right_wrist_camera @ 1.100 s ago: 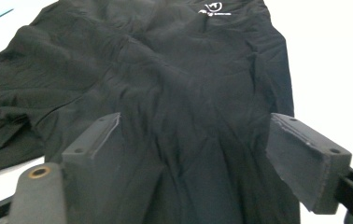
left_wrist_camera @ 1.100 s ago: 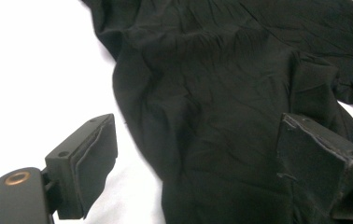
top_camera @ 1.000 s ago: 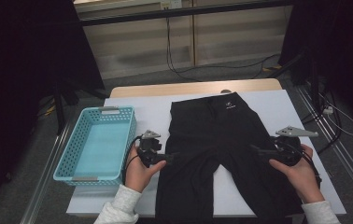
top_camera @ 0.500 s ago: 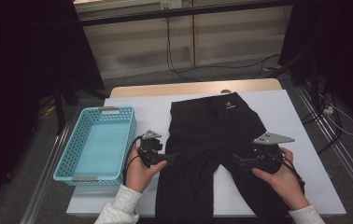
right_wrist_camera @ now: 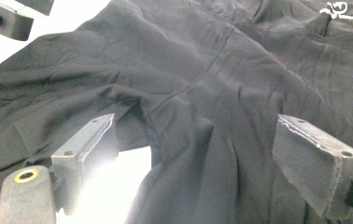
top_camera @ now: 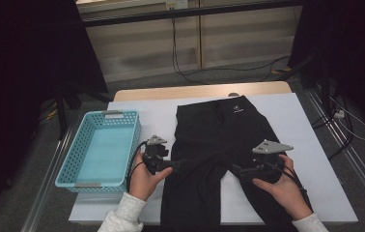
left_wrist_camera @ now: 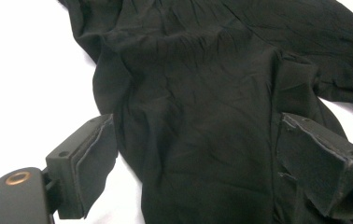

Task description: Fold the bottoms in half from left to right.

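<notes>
A pair of black trousers (top_camera: 224, 130) lies flat on the white-covered table (top_camera: 306, 125), waistband with a small white logo (top_camera: 237, 109) at the far end. My left gripper (top_camera: 179, 165) rests at the outer edge of the left leg; its jaws stand open over the dark cloth (left_wrist_camera: 202, 93) without pinching it. My right gripper (top_camera: 234, 170) sits low over the right leg near the crotch, pointing left. Its jaws are open too, and the cloth (right_wrist_camera: 240, 74) and a white gap of table show between them.
A light blue plastic basket (top_camera: 74, 171) stands empty at the table's left side. The wooden table edge (top_camera: 200, 91) runs along the back. Cables lie on the floor beyond and to the right. Part of the left gripper (right_wrist_camera: 6, 18) shows far off in the right gripper view.
My right gripper has slid left from the outer edge of the right leg to the inner part near the crotch. The left gripper has stayed where it was.
</notes>
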`<act>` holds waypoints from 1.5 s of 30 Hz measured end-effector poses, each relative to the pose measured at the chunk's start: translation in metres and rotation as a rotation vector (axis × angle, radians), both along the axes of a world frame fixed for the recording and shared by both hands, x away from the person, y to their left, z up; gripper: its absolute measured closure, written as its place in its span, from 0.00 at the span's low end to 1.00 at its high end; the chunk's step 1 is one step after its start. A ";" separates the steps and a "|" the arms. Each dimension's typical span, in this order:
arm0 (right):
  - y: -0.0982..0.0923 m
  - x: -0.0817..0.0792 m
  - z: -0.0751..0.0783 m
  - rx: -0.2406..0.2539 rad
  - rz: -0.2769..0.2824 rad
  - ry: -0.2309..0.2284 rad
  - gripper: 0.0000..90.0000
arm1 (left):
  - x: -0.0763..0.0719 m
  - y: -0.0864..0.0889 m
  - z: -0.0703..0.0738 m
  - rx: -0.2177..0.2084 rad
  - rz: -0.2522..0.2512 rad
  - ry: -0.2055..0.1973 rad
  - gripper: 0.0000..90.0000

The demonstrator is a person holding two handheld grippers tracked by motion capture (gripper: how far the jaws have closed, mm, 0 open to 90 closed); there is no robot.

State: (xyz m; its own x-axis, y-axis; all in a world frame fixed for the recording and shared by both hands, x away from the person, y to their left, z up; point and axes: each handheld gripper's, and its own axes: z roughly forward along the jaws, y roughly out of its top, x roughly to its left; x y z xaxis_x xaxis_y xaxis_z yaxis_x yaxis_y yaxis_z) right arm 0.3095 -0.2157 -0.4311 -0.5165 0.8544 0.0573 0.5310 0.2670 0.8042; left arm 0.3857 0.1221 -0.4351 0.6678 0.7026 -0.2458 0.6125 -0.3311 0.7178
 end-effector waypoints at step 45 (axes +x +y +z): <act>0.042 0.030 0.002 0.023 0.070 -0.059 0.16 | -0.030 0.023 -0.023 0.107 0.085 -0.011 0.27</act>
State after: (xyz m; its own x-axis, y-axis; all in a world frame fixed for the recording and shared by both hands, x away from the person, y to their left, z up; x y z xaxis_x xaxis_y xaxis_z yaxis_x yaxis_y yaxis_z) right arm 0.3396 -0.1741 -0.4289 -0.5783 0.8146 0.0444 0.4632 0.2831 0.8398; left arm 0.3554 0.1456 -0.4577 0.6069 0.7786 -0.1595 0.6339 -0.3532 0.6880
